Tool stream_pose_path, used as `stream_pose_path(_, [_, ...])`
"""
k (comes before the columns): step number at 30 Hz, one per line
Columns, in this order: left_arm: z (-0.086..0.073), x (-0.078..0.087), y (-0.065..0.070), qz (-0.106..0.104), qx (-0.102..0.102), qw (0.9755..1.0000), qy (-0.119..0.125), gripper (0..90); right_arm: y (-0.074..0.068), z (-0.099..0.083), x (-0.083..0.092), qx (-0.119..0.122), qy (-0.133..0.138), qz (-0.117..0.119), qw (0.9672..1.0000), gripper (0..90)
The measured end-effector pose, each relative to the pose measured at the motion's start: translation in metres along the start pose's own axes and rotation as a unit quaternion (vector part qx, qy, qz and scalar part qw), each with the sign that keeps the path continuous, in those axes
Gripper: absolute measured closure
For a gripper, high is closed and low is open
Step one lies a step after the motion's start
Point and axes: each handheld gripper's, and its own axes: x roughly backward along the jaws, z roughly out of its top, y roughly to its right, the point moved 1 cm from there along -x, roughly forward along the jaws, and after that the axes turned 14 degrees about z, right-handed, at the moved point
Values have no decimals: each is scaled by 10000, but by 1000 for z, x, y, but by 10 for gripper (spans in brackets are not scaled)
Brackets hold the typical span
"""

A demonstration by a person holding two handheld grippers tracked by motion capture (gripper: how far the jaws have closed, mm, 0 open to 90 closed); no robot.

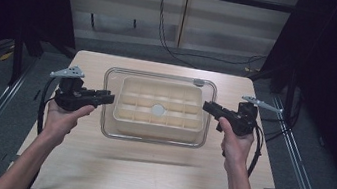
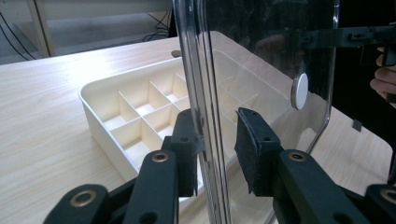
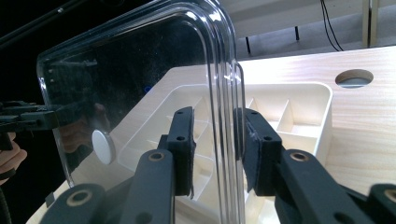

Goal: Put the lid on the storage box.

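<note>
- Lid (image 1: 161, 79): clear, held level over divided tray (image 1: 157, 119), long axis running between both hands.
- Left hand-held gripper (image 1: 108, 98) and right hand-held gripper (image 1: 207, 106): each clamped on one short edge.

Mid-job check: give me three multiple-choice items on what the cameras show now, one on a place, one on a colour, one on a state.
1. Where is the clear lid?
A. Over the divided tray
B. Flat on the table left of the tray
C. On the floor

2. What colour is the round knob at the lid's middle?
A. Black
B. Red
C. White

3. How is the lid held?
A. It lies free
B. Both grippers clamp it, one at each short end
C. A bare hand holds it by the knob

Answers:
1 A: the high view shows the clear lid above the divided tray.
2 C: the round knob is white.
3 B: the left gripper and right gripper have their jaws shut on its rim at opposite ends.
</note>
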Motion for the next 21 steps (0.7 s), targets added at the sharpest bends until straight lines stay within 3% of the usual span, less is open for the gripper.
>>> stream_pose_path(6, [8,-3,-4,58,79,9999,73,696,-3,10,-3,187,-17,-47,9998,668])
stream_pose_path(21, [23,-19,-13,155,102,9998,-15,686,10,33,-16,78,-47,-82,9999,666])
